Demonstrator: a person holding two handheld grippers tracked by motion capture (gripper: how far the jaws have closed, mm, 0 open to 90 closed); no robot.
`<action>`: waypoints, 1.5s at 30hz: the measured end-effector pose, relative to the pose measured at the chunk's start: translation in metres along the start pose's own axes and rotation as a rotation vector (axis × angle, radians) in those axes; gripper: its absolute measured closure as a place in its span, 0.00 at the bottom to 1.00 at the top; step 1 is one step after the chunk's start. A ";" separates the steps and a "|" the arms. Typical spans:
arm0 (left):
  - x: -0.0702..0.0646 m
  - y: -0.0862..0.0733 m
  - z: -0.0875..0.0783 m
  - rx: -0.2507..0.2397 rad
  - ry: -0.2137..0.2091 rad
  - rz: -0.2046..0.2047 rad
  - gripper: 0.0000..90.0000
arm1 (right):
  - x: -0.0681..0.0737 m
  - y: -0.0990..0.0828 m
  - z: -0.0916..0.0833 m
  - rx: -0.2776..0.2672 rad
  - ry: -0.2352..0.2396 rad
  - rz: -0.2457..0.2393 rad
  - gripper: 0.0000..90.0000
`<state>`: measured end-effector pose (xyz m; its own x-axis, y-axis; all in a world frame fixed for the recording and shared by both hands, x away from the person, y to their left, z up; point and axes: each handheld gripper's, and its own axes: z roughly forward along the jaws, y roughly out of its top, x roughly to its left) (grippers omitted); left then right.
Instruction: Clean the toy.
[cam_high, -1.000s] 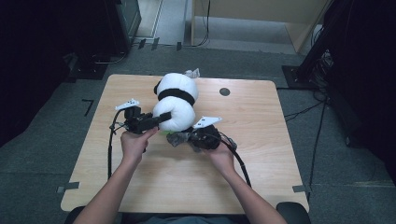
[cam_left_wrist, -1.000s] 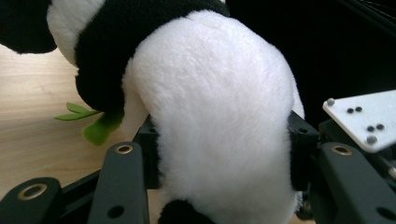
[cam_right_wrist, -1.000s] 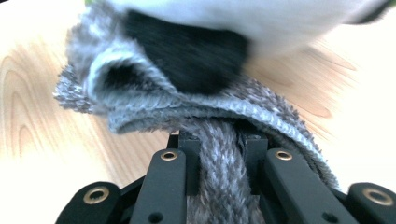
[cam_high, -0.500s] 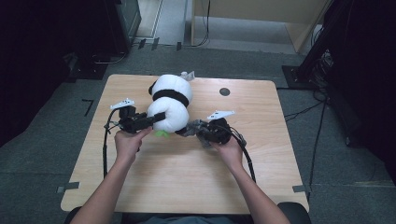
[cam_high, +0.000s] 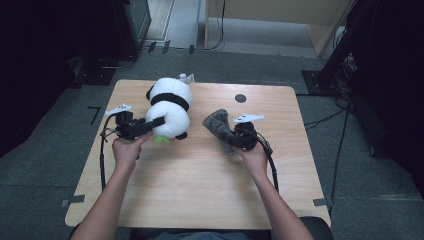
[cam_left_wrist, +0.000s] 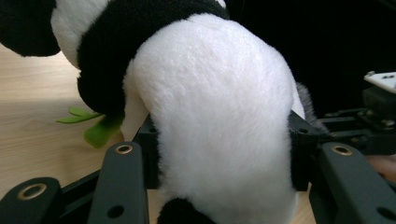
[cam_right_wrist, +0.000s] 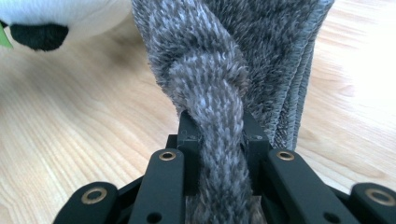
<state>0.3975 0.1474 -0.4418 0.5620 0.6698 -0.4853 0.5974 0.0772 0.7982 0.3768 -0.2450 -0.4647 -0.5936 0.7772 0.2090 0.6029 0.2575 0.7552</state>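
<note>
High view: your left gripper (cam_high: 159, 121) clamps the panda plush (cam_high: 170, 107), your right gripper (cam_high: 231, 138) pinches the grey furry cloth (cam_high: 219, 124), now separated; both remain unreleased.

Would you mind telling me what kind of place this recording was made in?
Probably a lab or studio set up for recording, not a home: a bare wooden table on grey carpet, tape marks at the table's edges, cables across the floor, and dark equipment stands around it.
</note>
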 end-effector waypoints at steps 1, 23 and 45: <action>0.002 0.000 -0.001 0.003 0.006 0.000 0.53 | -0.002 0.000 -0.001 -0.005 -0.002 0.007 0.84; 0.032 -0.004 -0.007 0.052 0.143 0.099 0.52 | -0.055 -0.009 -0.032 -0.051 -0.079 0.142 0.83; 0.042 -0.013 0.000 0.102 0.188 0.195 0.38 | -0.086 -0.030 -0.016 0.021 -0.208 0.149 0.69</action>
<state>0.4131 0.1743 -0.4723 0.5613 0.7907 -0.2443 0.5483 -0.1342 0.8255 0.4009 -0.3290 -0.4953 -0.3761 0.9083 0.1833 0.6882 0.1413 0.7117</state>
